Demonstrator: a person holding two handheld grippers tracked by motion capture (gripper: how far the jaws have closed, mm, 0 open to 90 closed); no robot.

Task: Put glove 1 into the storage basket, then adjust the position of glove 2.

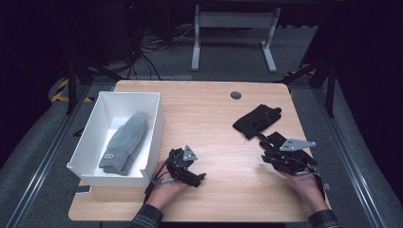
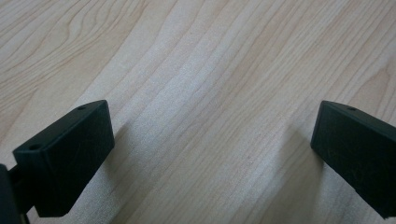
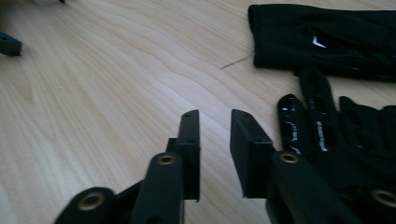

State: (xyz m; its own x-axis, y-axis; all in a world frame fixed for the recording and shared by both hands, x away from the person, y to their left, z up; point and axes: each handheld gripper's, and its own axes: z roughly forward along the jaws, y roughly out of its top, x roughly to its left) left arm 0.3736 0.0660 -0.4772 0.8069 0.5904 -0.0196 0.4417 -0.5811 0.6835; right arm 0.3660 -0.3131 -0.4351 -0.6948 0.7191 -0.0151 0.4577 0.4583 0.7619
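Two black gloves lie on the right part of the wooden table. One glove (image 1: 256, 121) (image 3: 327, 37) lies flat, farther from me. The nearer glove (image 1: 275, 139) (image 3: 327, 126) sits just beside my right gripper (image 1: 267, 148) (image 3: 215, 114), its fingers along the outside of one jaw. The right jaws stand close together with a narrow gap and nothing between them. My left gripper (image 1: 195, 176) (image 2: 212, 149) rests low over bare wood near the front, jaws wide apart and empty. A grey mitten (image 1: 124, 142) lies in a white box (image 1: 128, 95).
The white box takes up the table's left side, its near corner close to my left hand. A round grommet (image 1: 235, 95) is set into the table near the back edge. Bare wood (image 1: 214, 133) spans the middle between the grippers.
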